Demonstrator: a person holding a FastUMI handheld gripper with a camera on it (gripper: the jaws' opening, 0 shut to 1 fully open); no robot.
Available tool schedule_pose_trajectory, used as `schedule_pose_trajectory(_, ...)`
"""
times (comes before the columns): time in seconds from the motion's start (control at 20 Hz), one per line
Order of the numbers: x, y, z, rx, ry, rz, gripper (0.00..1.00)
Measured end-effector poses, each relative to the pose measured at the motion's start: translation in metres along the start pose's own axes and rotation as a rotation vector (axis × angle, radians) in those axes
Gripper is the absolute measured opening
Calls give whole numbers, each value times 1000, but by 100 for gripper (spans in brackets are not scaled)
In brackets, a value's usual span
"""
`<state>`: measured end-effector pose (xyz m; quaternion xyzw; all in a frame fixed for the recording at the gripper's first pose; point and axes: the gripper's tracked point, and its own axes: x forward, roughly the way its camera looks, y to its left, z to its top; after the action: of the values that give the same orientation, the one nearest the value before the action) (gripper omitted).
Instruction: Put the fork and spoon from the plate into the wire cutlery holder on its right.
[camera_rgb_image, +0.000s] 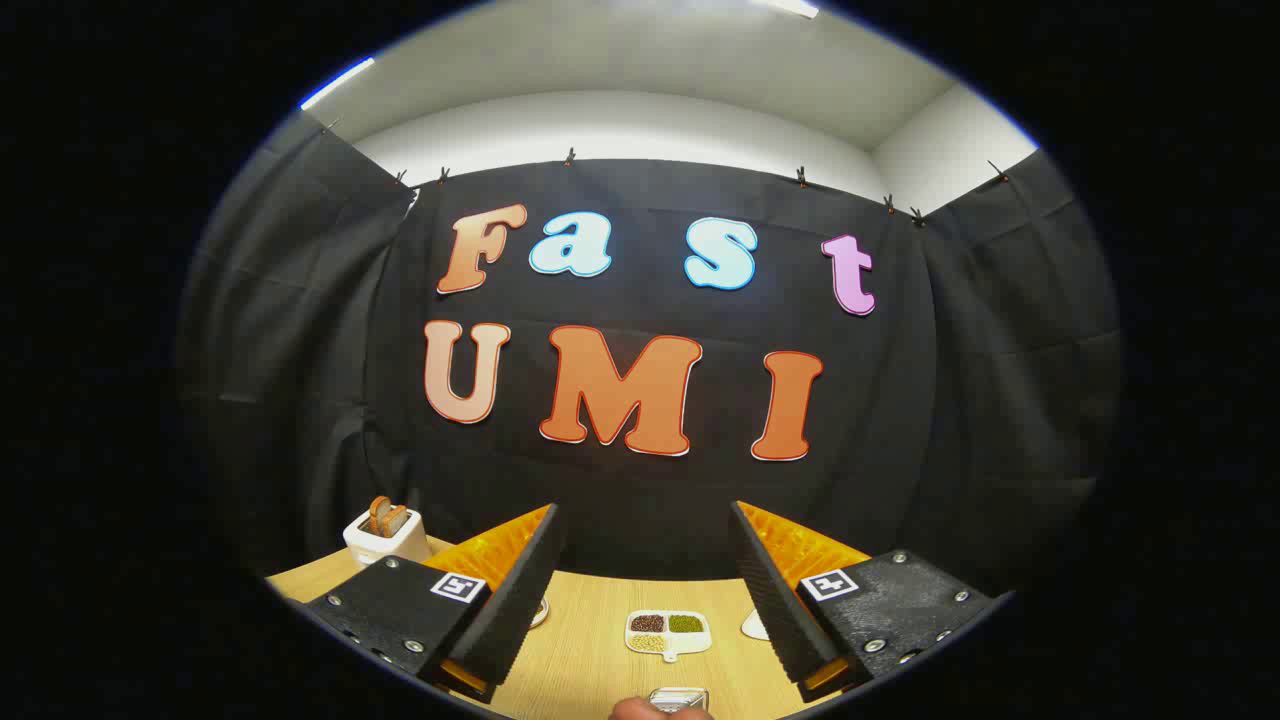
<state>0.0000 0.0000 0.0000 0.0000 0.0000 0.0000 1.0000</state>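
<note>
A: What is the state of the gripper?

B: We see its two fingers spread wide, with nothing between them but bare table. They hold nothing.

A: Which landmark do we use?

B: The divided dish, a small white tray with four compartments of dark, green and pale grains. It lies on the wooden table in the gap between the fingers, slightly ahead of the camera.

A: Where are the task items?

B: We cannot make out the fork, the spoon or the wire holder. Right of the divided dish, a white rim shows beside the right finger; left of the dish, a small rounded edge shows beside the left finger. We cannot tell what either is.

A: Other items?

B: Far left of the dish, beyond the left finger, a white toaster holds bread slices. Nearer the camera than the dish, we see a small shiny object and what looks like a fingertip touching it.
</note>
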Motion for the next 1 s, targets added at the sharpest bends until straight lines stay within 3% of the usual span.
schedule_pose_trajectory(1.0, 22, 55, -16, 9, 52, 136, 99)
